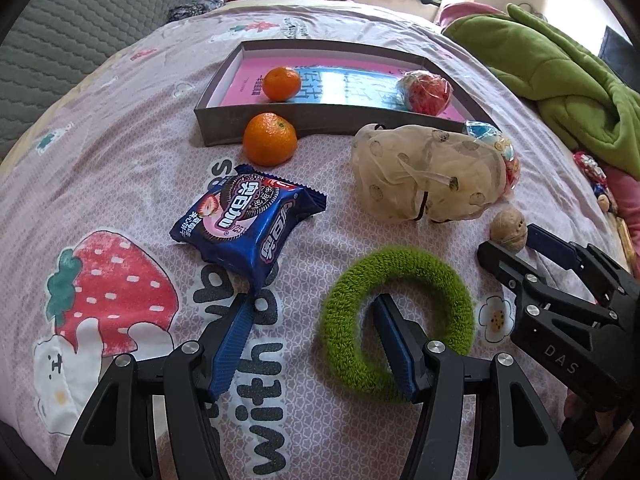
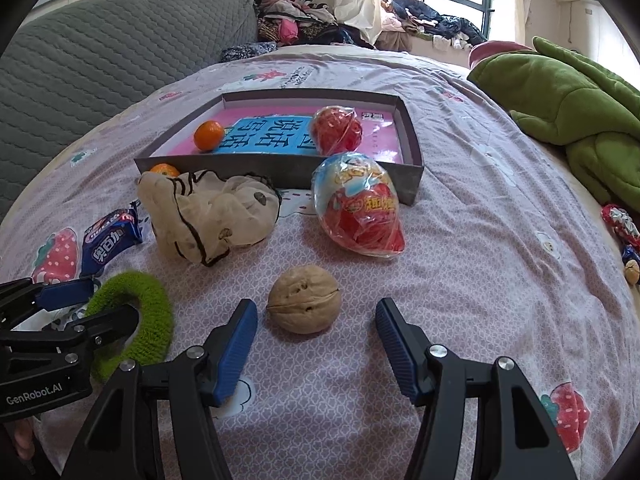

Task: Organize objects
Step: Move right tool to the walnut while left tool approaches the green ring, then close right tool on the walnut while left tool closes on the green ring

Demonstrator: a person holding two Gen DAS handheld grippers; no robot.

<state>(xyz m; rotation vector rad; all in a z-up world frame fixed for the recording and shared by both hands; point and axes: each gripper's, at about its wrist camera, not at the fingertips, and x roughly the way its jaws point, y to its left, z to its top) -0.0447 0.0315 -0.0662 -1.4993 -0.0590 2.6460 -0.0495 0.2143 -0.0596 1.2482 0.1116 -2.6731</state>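
Note:
A green fuzzy ring (image 1: 400, 320) lies on the pink printed bedspread. My left gripper (image 1: 312, 308) is open over it, with one finger inside the ring's hole and the ring's left arc between the fingers. A walnut (image 2: 304, 298) sits between the tips of my open right gripper (image 2: 316, 308), and neither pad touches it. Farther back, a grey tray (image 1: 320, 118) holds a tangerine (image 1: 283, 83) and a red wrapped egg (image 1: 428, 94). In front of the tray are a second tangerine (image 1: 270, 139), a blue cookie packet (image 1: 248, 220), a cream mesh pouch (image 1: 428, 172) and a large wrapped egg toy (image 2: 358, 210).
A green blanket (image 2: 568, 92) is heaped at the right of the bed, with small wrapped sweets (image 2: 620, 220) near that edge. A grey quilted cushion (image 2: 100, 60) stands behind on the left. Piled clothes lie along the window side.

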